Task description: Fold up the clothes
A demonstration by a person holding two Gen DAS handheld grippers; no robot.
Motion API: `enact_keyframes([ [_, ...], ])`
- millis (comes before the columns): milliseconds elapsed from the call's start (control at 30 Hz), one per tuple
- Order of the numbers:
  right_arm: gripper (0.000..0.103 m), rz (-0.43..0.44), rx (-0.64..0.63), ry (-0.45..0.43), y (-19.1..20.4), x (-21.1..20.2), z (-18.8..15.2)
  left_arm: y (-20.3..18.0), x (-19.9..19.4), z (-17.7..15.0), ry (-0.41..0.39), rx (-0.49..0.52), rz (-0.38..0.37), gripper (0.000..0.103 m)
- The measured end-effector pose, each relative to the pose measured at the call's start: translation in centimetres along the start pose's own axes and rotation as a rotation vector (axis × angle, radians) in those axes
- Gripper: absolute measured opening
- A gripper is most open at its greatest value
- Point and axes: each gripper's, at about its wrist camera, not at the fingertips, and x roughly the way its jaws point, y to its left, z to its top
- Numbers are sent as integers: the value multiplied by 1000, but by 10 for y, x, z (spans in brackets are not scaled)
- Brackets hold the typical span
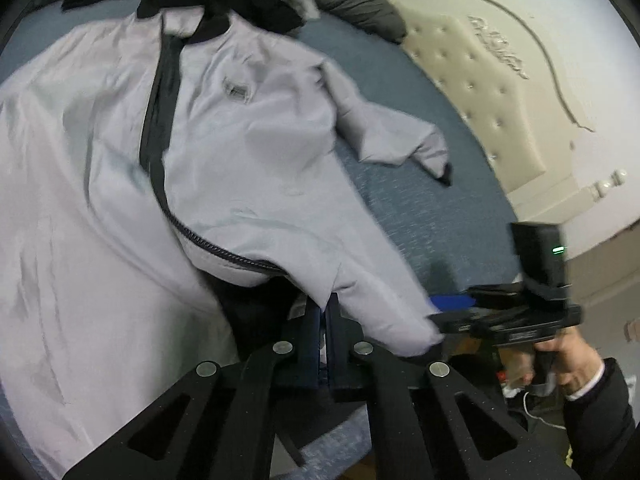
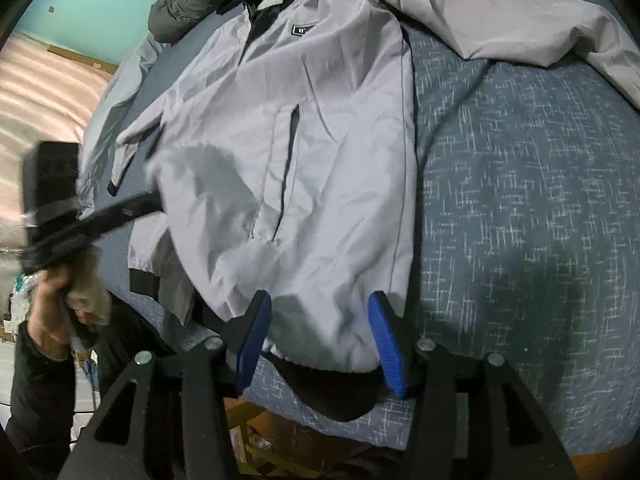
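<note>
The light grey zip-front nylon jacket (image 2: 304, 152) lies spread on the blue flecked bed (image 2: 520, 200). The left gripper (image 1: 325, 320) has its fingers pinched on the jacket's lower front edge. The right gripper (image 2: 320, 344) has its fingers wide, straddling the black hem (image 2: 332, 388) unclamped. The slick cloth could slip out, or one-sided pulling could skew the fold.

The grey jacket (image 1: 248, 152) hides the left tongs' (image 1: 325, 312) tips; its left side runs off-frame.

A light grey zip-up jacket (image 2: 304, 152) with black collar and hem lies front-up, partly lifted, on the blue bed.
</note>
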Motion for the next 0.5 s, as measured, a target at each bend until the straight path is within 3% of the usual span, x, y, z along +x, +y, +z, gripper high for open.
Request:
enact_keyframes([
  [167,51,-33,-4,-10,3,-4,-1,-18,-39,15,-13,24,-15,1],
  [300,51,-55,-13,-20,5,-11,1,-17,-53,16,28,24,24,1],
  [500,51,-112,1,-16,6,-6,2,27,-8,-5,183,-40,189,2],
])
